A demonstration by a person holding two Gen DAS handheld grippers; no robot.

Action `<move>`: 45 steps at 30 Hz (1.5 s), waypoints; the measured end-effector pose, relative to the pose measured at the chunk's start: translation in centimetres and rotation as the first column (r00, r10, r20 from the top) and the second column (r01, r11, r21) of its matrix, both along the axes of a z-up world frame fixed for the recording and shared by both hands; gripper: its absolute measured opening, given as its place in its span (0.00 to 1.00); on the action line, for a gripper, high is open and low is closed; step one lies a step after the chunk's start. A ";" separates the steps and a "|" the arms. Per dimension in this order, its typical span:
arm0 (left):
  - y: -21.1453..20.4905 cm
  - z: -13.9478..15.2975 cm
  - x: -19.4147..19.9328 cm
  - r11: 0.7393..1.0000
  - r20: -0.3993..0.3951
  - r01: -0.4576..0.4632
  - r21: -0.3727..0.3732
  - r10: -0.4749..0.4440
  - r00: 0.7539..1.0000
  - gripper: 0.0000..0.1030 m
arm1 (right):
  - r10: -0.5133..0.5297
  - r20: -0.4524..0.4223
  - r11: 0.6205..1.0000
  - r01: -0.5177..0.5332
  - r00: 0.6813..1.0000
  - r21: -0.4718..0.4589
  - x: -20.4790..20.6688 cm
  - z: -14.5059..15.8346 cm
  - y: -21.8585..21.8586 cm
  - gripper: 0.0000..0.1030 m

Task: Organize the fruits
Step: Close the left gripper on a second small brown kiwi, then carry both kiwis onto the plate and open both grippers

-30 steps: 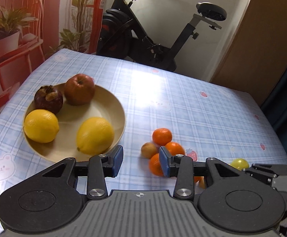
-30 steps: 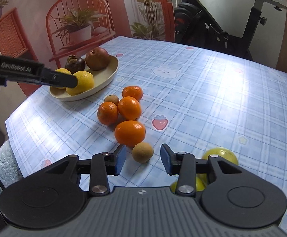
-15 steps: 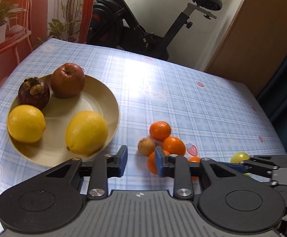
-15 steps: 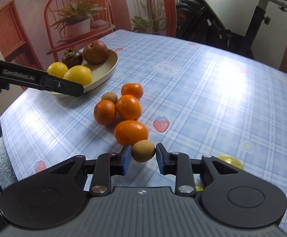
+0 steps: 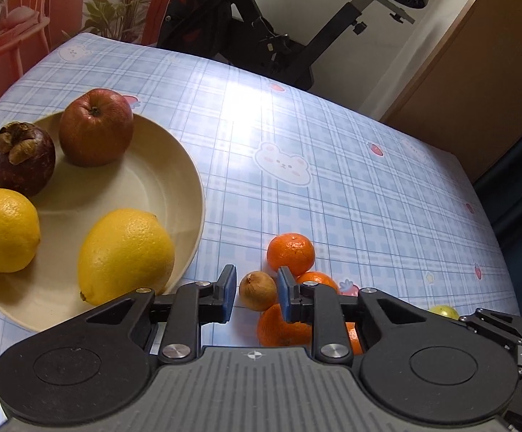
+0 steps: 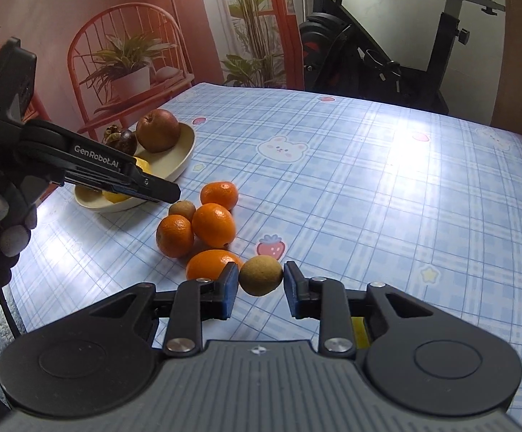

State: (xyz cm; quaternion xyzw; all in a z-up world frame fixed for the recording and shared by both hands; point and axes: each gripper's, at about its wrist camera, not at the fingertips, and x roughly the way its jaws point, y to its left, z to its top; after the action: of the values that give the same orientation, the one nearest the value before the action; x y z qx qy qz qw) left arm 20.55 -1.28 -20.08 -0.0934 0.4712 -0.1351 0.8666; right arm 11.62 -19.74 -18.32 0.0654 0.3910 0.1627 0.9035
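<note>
Right gripper (image 6: 261, 284): jaws narrowed around a small brown fruit (image 6: 261, 275) on the counter (image 6: 386, 198), slight gaps either side; best squeezed gently at its widest part, then lifted clear of the orange (image 6: 208, 264) just left; left gripper (image 5: 254, 294) part-open, empty.

Apple (image 5: 96, 131) and lemons (image 5: 126, 255) in plate (image 5: 174, 180), tangerines (image 5: 290, 253) right of it

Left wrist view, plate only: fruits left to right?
Lemon at the plate's left edge → mangosteen → apple → second lemon, nearest the left gripper. All four sit in the beige plate.
</note>
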 end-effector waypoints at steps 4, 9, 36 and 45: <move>-0.4 -0.7 0.5 1.000 -0.010 0.011 0.021 -0.011 1.000 0.29 | -0.011 0.017 1.000 0.011 1.000 0.003 -0.2 0.4 -0.6 0.29; -0.8 -1.3 0.6 1.000 -0.031 0.030 0.003 -0.030 0.999 0.30 | -0.029 0.021 1.000 0.029 0.999 0.006 -0.2 0.7 -1.2 0.29; 5.0 6.4 -1.5 0.995 0.119 -0.099 -0.028 0.102 0.988 0.26 | 0.070 0.181 0.997 -0.075 0.981 0.021 4.6 6.5 2.3 0.29; 9.1 8.2 -0.6 0.984 0.129 -0.175 0.024 0.170 0.977 0.26 | 0.167 0.223 0.985 -0.172 0.960 0.005 8.1 7.1 6.9 0.29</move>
State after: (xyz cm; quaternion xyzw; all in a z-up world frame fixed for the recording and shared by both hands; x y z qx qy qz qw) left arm 19.99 7.87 -11.92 -0.1100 0.4077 -0.0568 0.9047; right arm 19.75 -12.81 -11.19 0.0243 0.2897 0.2505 0.9234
